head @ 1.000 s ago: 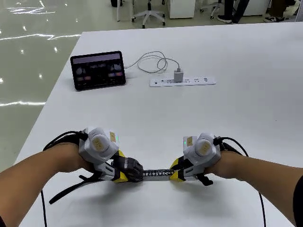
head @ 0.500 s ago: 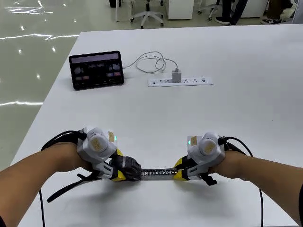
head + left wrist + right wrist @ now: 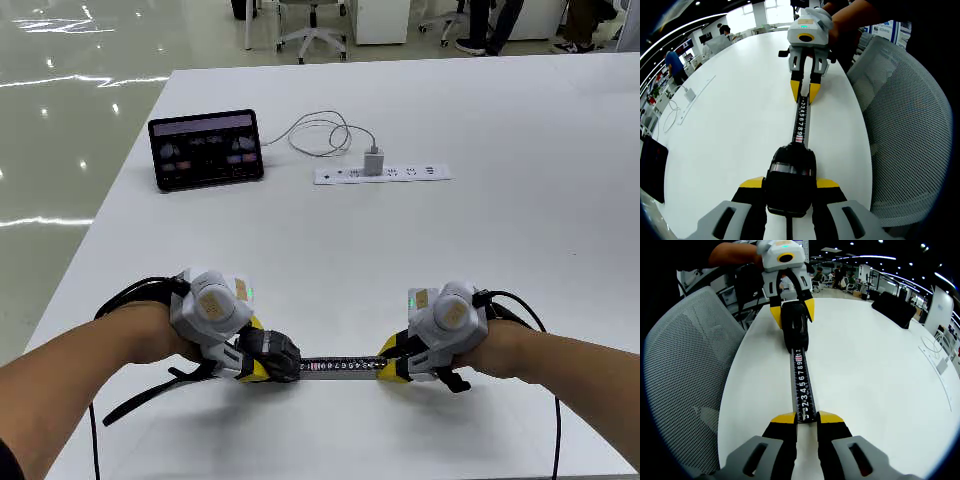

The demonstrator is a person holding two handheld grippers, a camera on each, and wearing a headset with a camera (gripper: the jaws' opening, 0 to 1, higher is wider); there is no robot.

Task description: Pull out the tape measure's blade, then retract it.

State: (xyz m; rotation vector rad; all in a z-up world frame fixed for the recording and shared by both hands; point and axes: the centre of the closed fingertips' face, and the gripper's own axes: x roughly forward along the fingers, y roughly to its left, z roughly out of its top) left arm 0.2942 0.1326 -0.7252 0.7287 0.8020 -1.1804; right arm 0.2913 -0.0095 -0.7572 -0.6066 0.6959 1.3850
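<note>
A black tape measure case (image 3: 272, 357) (image 3: 790, 177) (image 3: 794, 325) rests near the table's front edge, clamped by my left gripper (image 3: 255, 362) (image 3: 789, 183) (image 3: 792, 310). Its numbered blade (image 3: 340, 365) (image 3: 800, 120) (image 3: 800, 385) runs out flat to the right. My right gripper (image 3: 390, 367) (image 3: 803, 417) (image 3: 804, 90) is shut on the blade's end. About ten centimetres of scale show between the two grippers.
A dark tablet (image 3: 206, 148) stands at the back left of the white table (image 3: 440, 240). A white power strip (image 3: 383, 172) with a charger and looped cable (image 3: 320, 132) lies behind the middle. A grey mesh chair (image 3: 685, 370) (image 3: 910, 125) sits at the near edge.
My right gripper has moved to the right with the blade's end, and more of the blade shows out of the case. The left gripper and case have stayed put.
</note>
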